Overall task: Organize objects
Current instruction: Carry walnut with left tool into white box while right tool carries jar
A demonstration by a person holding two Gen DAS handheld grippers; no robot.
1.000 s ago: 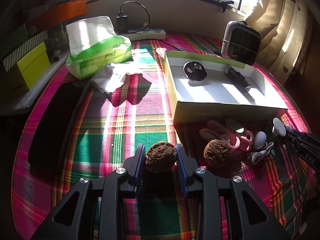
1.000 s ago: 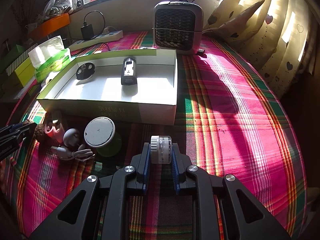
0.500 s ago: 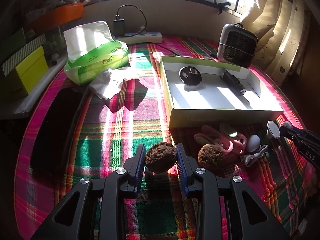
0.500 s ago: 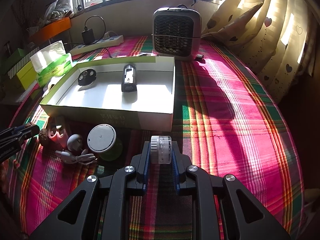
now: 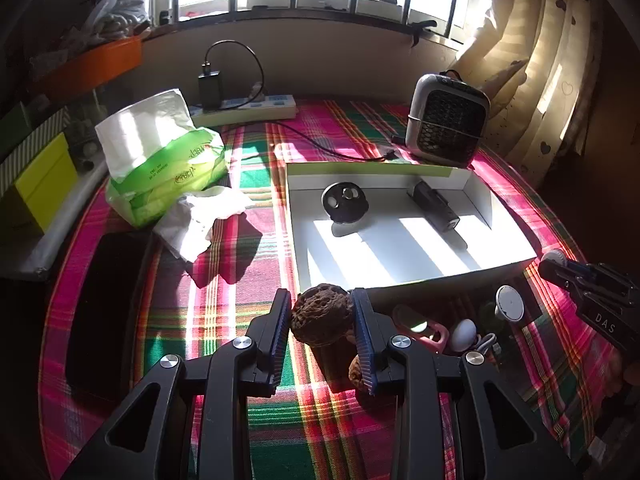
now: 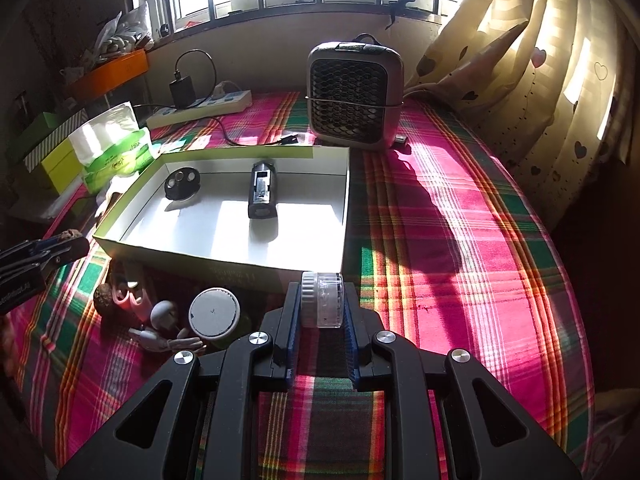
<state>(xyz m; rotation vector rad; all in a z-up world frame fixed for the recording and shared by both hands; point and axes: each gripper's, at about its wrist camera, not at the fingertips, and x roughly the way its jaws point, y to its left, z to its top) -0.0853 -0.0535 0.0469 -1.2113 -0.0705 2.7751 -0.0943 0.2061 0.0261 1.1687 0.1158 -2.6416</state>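
Left gripper (image 5: 322, 322) clamped on a brown, rough-shelled walnut (image 5: 322, 320), held clear of the plaid tablecloth (image 5: 256, 292) just in front of the near wall of the shallow white box (image 5: 400, 280). Right gripper (image 6: 322, 306) closed on a small clear plastic jar with a ribbed white cap (image 6: 322, 300), lying sideways between the blue pads, also above the cloth and close to the box's near right corner. Inside the box: a round black gadget (image 5: 345, 202) toward the far left and a black oblong device (image 5: 434, 206) toward the far right, well apart, sunlit stripes across the white floor. In front of the box, in shadow on the cloth: a second walnut (image 6: 105, 298), a pink clip-like item (image 6: 130, 296), white earbuds with a cable (image 6: 162, 320), and a round white-lidded green container (image 6: 214, 314), all clustered close together. Farther back: a small grey fan heater (image 6: 354, 92) beside the curtain (image 6: 520, 80), a white power strip (image 5: 248, 110) with a black charger plugged in, a green tissue pack (image 5: 160, 164) with a crumpled tissue (image 5: 196, 222) beside it, and a dark flat slab (image 5: 104, 312) at the left edge of the cloth.
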